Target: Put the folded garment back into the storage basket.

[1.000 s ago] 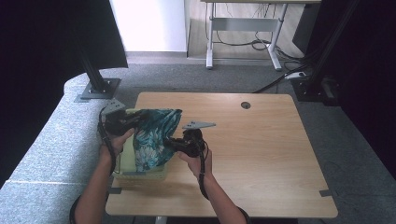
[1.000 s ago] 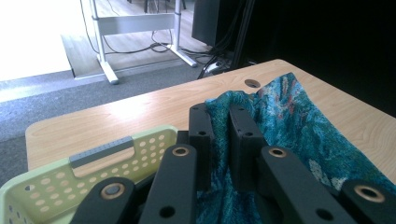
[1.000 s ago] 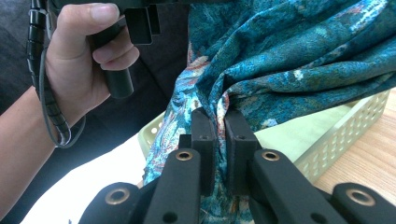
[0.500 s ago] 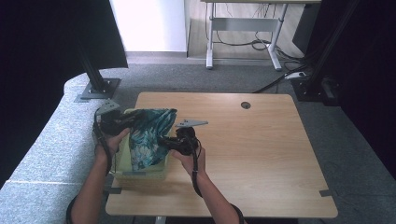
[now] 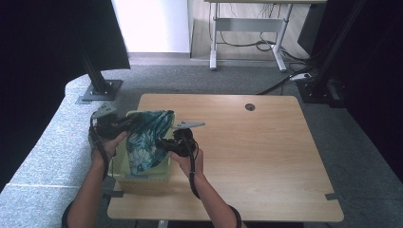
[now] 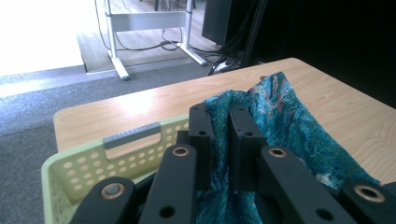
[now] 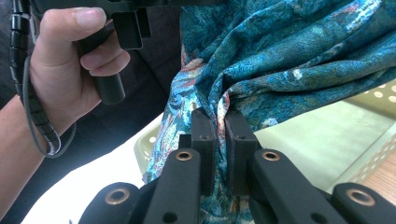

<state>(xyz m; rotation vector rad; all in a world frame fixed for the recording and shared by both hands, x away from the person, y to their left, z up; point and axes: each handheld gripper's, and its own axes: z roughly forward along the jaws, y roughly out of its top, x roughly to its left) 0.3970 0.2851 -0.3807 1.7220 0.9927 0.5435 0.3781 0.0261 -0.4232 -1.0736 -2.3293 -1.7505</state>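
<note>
Both pairs of jaws are closed down on the teal patterned cloth [image 5: 147,137], each with a thin fold pinched between its pads. On your left gripper [image 6: 218,133] the two black jaws stand almost together with the fabric bunched up between them and spilling off to one side; on your right gripper [image 7: 219,140] the gap is just as narrow, and a ridge of cloth runs straight down into it. Seen from above, you hold the cloth stretched between your left gripper [image 5: 114,126] and your right gripper [image 5: 173,142], so it hangs as a loose sling over the pale green basket [image 5: 142,179] at the left end of the wooden table [image 5: 256,156]. Its lower end droops inside the basket walls, while its upper edge sits above the rim. I judge that you are at the placing step: the cloth is over the basket but not yet resting in it. The next move calls for lowering both hands together until the fabric settles on the basket floor, keeping your grip firm until the weight is off the jaws, then opening them and lifting clear. Watch the far edge nearest your left hand [image 7: 70,70], because a fold draped over the rim could drag the cloth out again as you pull away. Keep both grippers inside the walls as you go down.
</note>
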